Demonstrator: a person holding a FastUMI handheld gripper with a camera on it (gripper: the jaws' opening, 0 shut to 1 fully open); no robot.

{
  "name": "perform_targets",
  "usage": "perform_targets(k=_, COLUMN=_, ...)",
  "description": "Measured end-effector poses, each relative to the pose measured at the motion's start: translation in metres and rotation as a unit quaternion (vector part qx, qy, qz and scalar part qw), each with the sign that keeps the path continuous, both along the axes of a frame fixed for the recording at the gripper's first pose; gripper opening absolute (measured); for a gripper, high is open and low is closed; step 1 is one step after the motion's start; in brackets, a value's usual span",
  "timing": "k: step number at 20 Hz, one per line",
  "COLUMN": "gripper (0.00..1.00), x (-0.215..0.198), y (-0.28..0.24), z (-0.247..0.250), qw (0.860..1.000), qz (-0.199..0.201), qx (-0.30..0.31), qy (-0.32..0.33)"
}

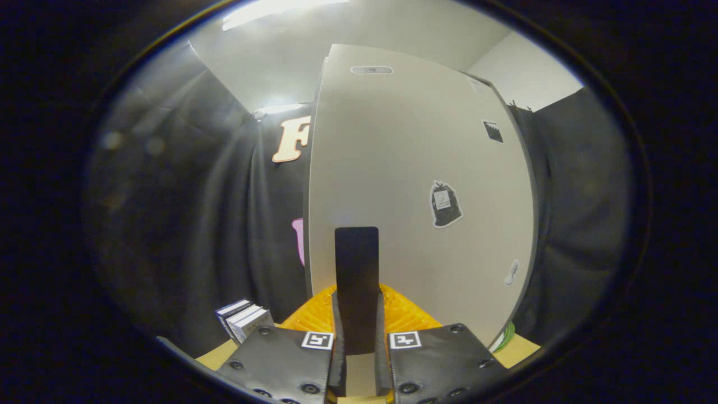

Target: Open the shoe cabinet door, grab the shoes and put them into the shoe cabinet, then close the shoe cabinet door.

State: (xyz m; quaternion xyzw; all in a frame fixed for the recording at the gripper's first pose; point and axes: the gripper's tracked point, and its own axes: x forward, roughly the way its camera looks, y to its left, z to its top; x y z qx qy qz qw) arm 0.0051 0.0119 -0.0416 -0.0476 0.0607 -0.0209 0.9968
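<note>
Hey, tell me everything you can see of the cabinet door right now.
The cabinet door is a tall, pale, smooth panel, standing upright just ahead of the tongs. It has an oval cut-out near its top and a few stickers on its face. The tongs' fingers look nearly closed around a dark flat piece in front of it.

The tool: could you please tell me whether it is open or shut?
Shut. Both fingers of the tool press the sides of the black handle on the white cabinet door.
</note>
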Motion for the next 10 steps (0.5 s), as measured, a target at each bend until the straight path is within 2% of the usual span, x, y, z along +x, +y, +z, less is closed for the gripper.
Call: perform_targets(k=10, gripper=0.22, x=-0.056, y=-0.026, z=0.016, qw=1.000, qz=0.011, qx=0.011, qy=0.005)
